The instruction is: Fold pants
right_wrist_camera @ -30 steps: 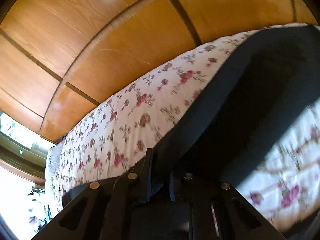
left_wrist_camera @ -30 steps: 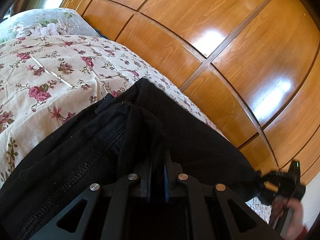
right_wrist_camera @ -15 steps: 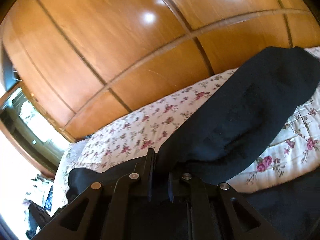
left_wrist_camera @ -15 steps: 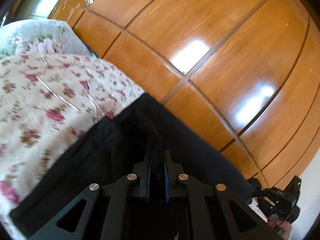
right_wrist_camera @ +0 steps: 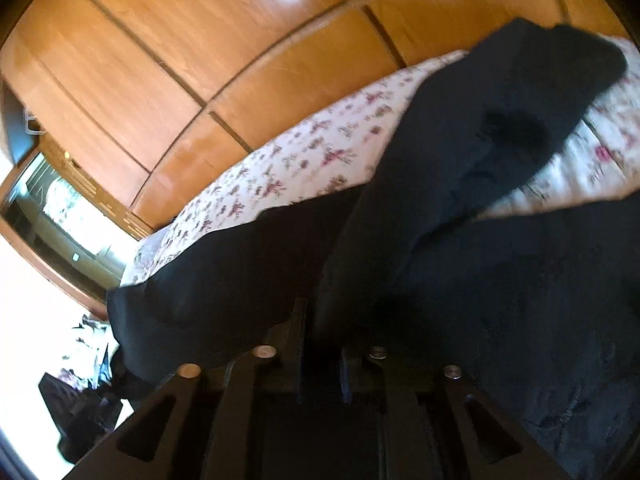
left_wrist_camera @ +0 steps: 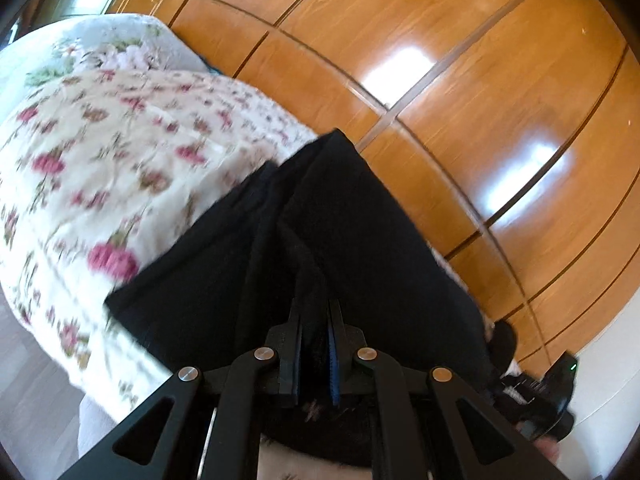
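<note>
Wood-panelled wardrobe (left_wrist_camera: 460, 92) behind a floral bed (left_wrist_camera: 100, 168). My left gripper (left_wrist_camera: 316, 316) pinches the black pants (left_wrist_camera: 340, 232) tight. My right gripper (right_wrist_camera: 320, 316) has just been opening, jaws parted slightly, cloth between them.

Glossy wooden wardrobe panels (left_wrist_camera: 460, 92) behind a floral-quilted bed (left_wrist_camera: 100, 168). Bright window (right_wrist_camera: 68, 208), probably, at the far end; details blurred.
</note>
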The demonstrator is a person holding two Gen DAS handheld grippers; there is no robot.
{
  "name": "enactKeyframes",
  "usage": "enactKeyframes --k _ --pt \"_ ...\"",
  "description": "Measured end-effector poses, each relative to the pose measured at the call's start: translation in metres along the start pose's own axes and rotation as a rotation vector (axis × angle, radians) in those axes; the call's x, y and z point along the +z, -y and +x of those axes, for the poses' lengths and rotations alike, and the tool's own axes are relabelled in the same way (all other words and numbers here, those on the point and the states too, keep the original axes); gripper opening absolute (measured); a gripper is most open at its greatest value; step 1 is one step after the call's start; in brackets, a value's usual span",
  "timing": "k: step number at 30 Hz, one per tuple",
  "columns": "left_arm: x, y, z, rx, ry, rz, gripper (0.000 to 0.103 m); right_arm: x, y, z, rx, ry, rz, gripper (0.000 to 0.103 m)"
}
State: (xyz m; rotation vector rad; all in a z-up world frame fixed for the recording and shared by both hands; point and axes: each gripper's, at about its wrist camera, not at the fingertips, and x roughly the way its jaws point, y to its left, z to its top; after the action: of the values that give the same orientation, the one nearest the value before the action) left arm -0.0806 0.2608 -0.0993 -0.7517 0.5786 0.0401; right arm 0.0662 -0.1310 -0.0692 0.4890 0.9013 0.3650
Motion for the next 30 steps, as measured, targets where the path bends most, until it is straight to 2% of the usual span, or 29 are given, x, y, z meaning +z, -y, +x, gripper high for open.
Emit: enactKeyframes --k 2,3,7,10,14,16,17,18,21,25,27,30 --pt "-0.005 -0.002 -0.002 0.005 -0.014 0.01 0.01 0.007 0.005 -0.013 -0.02 0.047 0.007 0.055" --pt "-0.009 -0.001 -0.003 0.008 -0.02 0.018 0.01 0.011 0.007 -0.022 -0.046 0.075 0.008 0.058" --pt "-0.012 0.002 -0.004 0.023 -0.025 0.039 0.01 0.031 0.01 -0.042 -0.106 0.118 0.013 0.058" --pt "-0.01 -0.001 -0.003 0.017 -0.029 0.008 0.01 0.052 0.006 -0.04 -0.144 0.133 0.011 0.058" --pt "-0.011 0.0 -0.006 0.024 -0.034 0.014 0.01 0.074 -0.003 -0.011 -0.209 0.063 -0.019 0.058" --pt "-0.009 0.002 -0.007 0.029 -0.04 0.013 0.01 0.078 0.0 -0.002 -0.242 0.039 -0.014 0.048" --pt "-0.007 0.002 -0.006 0.026 -0.044 0.006 0.01 0.082 0.002 0.002 -0.242 0.034 -0.017 0.022" --pt "-0.003 0.002 -0.007 0.016 -0.045 -0.01 0.01 0.081 0.005 0.001 -0.235 0.032 -0.021 0.015" --pt "0.016 0.003 -0.011 -0.028 -0.034 -0.067 0.009 0.088 -0.002 -0.024 -0.19 0.103 -0.039 0.011" --pt "0.048 0.009 -0.03 -0.145 0.047 -0.12 0.009 0.084 -0.017 -0.071 -0.133 0.167 -0.095 0.011" --pt "0.059 0.009 -0.041 -0.188 0.088 -0.127 0.009 0.072 -0.022 -0.088 -0.102 0.163 -0.125 0.011" --pt "0.064 0.003 -0.05 -0.163 0.113 -0.101 0.009 0.043 -0.024 -0.097 -0.088 0.118 -0.16 0.011"
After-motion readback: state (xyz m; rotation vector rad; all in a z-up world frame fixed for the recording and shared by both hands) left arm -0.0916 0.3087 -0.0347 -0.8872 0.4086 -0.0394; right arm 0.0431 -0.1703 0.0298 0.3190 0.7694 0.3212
